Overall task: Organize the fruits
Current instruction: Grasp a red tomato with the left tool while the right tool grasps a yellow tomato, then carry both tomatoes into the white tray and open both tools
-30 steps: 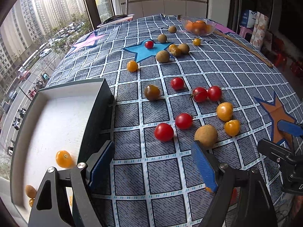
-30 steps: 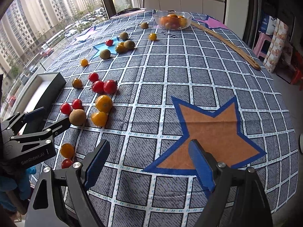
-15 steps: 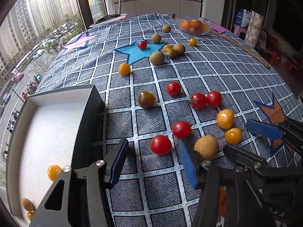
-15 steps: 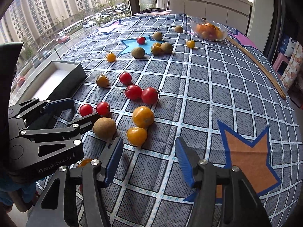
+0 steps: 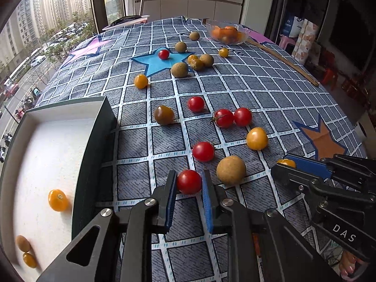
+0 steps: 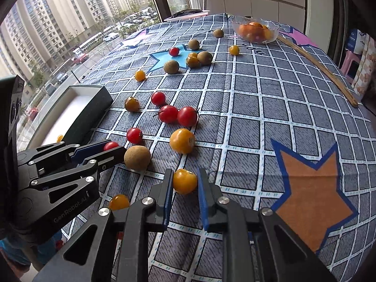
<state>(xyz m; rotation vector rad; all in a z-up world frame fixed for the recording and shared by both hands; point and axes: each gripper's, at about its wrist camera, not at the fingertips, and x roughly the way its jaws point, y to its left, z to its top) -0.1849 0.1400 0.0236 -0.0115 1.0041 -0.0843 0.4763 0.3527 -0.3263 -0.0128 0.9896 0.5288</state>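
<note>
A table under a grey checked cloth [image 5: 246, 89] printed with coloured stars stands beside tall windows that look out on apartment towers and a street. Cherry tomatoes and round brown fruits lie scattered over the cloth.

The left gripper [image 5: 188, 184] sits low on the cloth with its blue pads pressed against both sides of a red cherry tomato [image 5: 189, 181], so it is clamped on that fruit. Just to its right lies a brown longan-like fruit [image 5: 231, 170], and just ahead another red tomato [image 5: 203, 151]. To its left stands a dark box with a white inside [image 5: 94, 145], holding a yellow tomato [image 5: 57, 200] and, in its near corner, a small brown fruit [image 5: 22, 243] touching another yellow one [image 5: 29, 259].

The right gripper [image 6: 185, 183] is close at the left one's right side, its blue pads tight against a yellow cherry tomato [image 6: 185, 181], which it grips on the cloth. Ahead of it lies a larger yellow tomato [image 6: 182, 140], and beyond that a pair of red tomatoes [image 6: 187, 116] touching each other. To its left another yellow tomato [image 6: 119, 202] lies near the left gripper's body.

Far ahead of both grippers, a glass bowl [image 6: 256, 31] holds orange fruit, and a long wooden stick [image 6: 322, 68] runs along the table's right edge.
</note>
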